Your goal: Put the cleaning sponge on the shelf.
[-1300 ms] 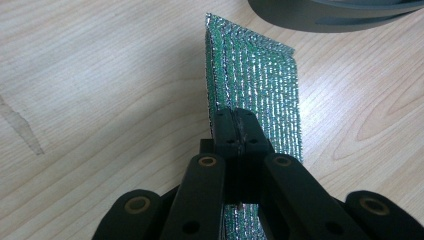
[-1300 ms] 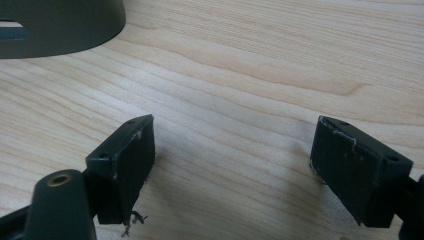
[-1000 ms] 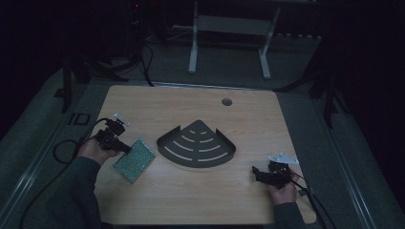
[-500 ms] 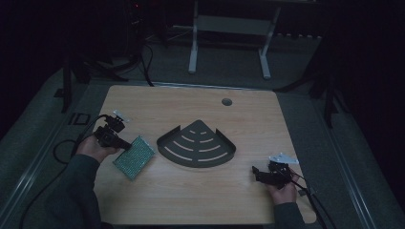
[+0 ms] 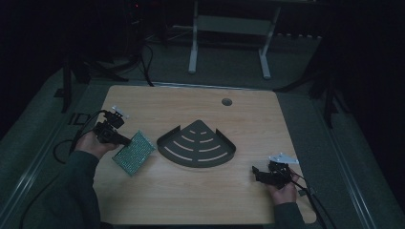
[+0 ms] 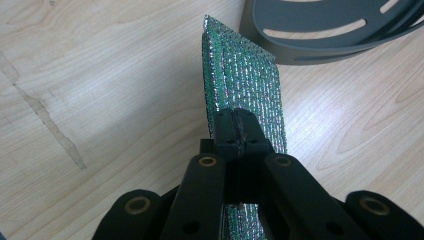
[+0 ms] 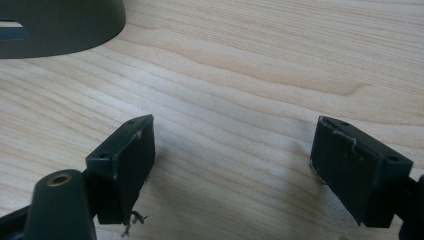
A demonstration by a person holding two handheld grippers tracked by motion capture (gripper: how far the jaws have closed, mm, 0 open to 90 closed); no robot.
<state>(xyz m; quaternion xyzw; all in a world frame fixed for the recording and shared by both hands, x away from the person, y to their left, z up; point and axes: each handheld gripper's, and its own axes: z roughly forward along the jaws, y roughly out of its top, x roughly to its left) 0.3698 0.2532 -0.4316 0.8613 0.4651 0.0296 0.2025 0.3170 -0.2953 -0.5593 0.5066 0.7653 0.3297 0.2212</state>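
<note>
A green glittery scouring pad (image 5: 134, 152) hangs tilted just above the wooden table (image 5: 191, 200) at the left. My left gripper (image 5: 125, 140) is shut on the pad's near edge; in the left gripper view the jaws pinch the green pad (image 6: 245, 85) together. A dark grey fan-shaped corner shelf (image 5: 197, 144) with curved slots lies in the table's middle, its rim (image 6: 320, 45) just beyond the pad. My right gripper (image 5: 258, 171) rests low at the table's right front, open, with bare wood between its pads (image 7: 127, 160).
A round cable hole (image 5: 227, 101) sits near the table's far edge. The white legs of a stand (image 5: 193, 43) rise on the floor behind the table. Cables trail off the table's left side. The shelf's corner (image 7: 60, 25) lies ahead of the right gripper.
The left gripper and the green pad have shifted slightly, the pad now lying a little closer to the shelf. The right gripper has stayed where it was.
</note>
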